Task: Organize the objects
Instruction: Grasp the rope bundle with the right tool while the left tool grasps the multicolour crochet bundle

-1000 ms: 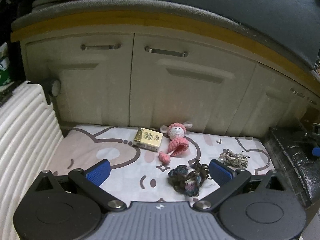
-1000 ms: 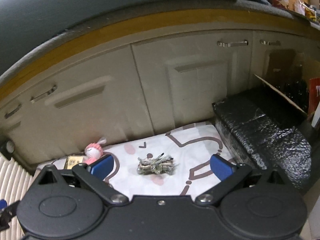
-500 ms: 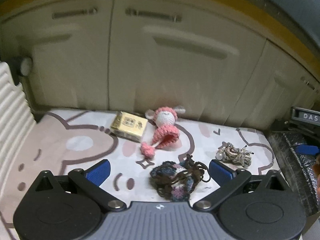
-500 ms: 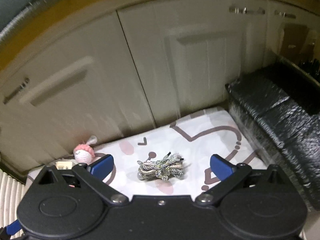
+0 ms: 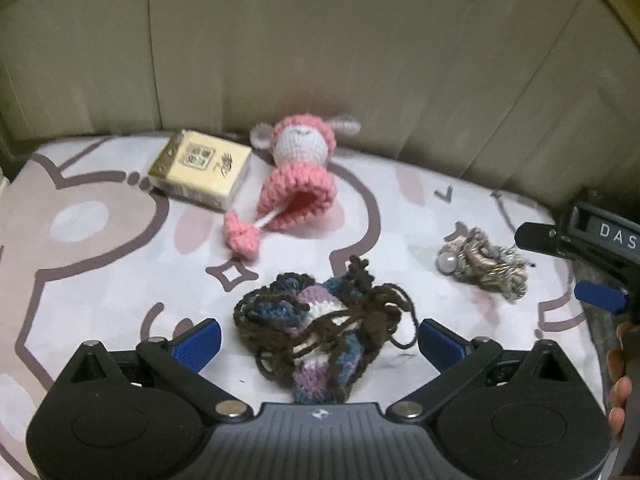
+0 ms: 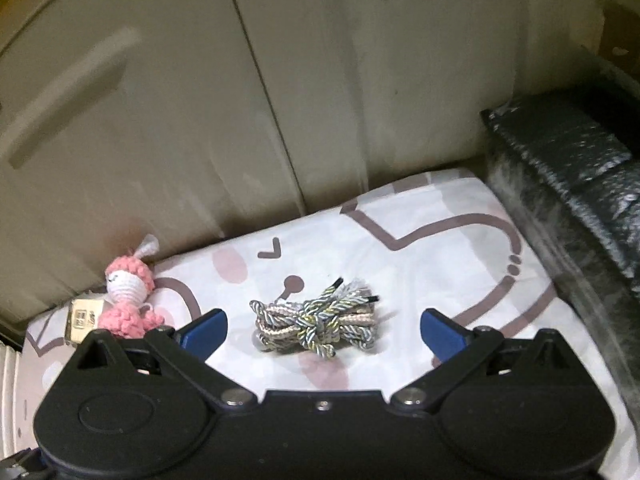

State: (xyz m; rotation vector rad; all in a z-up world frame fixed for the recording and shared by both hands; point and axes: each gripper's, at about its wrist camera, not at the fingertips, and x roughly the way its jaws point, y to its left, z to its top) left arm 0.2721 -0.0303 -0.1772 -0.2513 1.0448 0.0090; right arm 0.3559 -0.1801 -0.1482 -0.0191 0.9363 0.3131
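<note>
A tangled dark yarn pouch (image 5: 320, 332), blue, purple and brown, lies on the printed cloth (image 5: 100, 248) between the blue pads of my open left gripper (image 5: 318, 342). Farther back lie a pink crocheted doll (image 5: 298, 176) and a small yellow box (image 5: 200, 170). At the right rests a knotted bundle of braided cord (image 5: 486, 262). In the right wrist view that cord bundle (image 6: 316, 322) sits between the pads of my open right gripper (image 6: 322, 330). The doll (image 6: 128, 300) and box (image 6: 82, 318) show at its left. The right gripper (image 5: 592, 264) also appears at the left view's right edge.
Cream cabinet doors (image 5: 320, 60) stand right behind the cloth. A black foil-wrapped block (image 6: 580, 200) borders the cloth on the right. A ribbed white surface (image 6: 10, 376) lies at the left edge. A person's hand (image 5: 618, 384) holds the right gripper.
Both grippers have come down and forward toward the cloth. The yarn pouch now lies between the left pads and the cord bundle between the right pads. Nothing has been taken hold of.
</note>
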